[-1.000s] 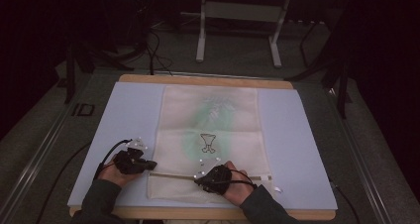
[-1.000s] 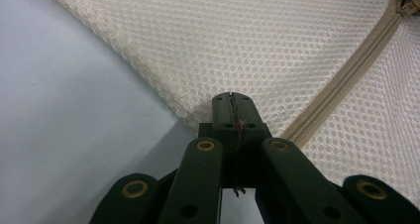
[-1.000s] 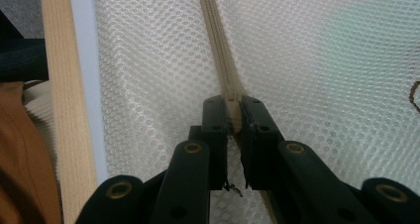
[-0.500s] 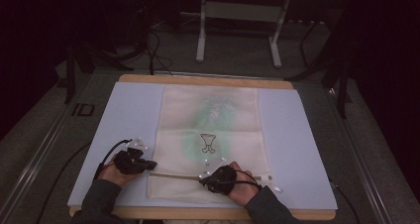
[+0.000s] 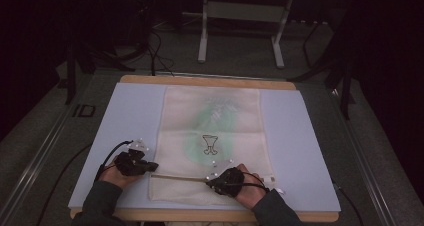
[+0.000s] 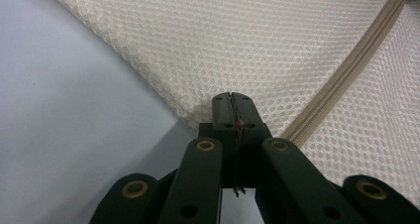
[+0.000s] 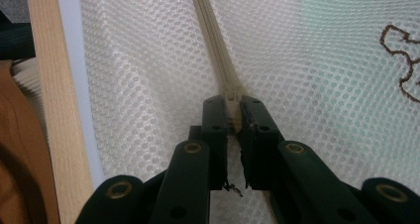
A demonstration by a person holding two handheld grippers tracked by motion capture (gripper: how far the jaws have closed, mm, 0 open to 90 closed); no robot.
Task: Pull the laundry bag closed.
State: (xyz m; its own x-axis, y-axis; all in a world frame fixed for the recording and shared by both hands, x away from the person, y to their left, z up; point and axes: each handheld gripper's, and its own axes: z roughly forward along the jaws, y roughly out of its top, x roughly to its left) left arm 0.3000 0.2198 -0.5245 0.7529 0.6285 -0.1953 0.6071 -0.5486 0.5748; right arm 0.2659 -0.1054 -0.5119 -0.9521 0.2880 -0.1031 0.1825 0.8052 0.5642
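A cream mesh bag (image 5: 215, 111) lies flat on the pale blue mat (image 5: 310, 136), with a green garment bearing a dark print (image 5: 210, 143) showing through it. A beige zipper (image 5: 177, 176) runs across the bag's near end. My left gripper (image 5: 150, 167) is shut on the bag's left edge (image 6: 198, 60), right beside the zipper's end (image 6: 341, 75). My right gripper (image 5: 210, 180) sits on the zipper line, jaws shut on the zipper pull (image 7: 233, 92), and the zipper tape (image 7: 213, 40) runs on ahead of it.
The mat rests on a wooden table whose edge (image 5: 200, 79) shows at the far side and close by (image 7: 49, 85) in the right gripper view. A metal stand (image 5: 240, 31) and cables are on the floor beyond the table. Cables trail from both grippers.
My right gripper has shifted a little to the right along the zipper. The left gripper has stayed where it was.
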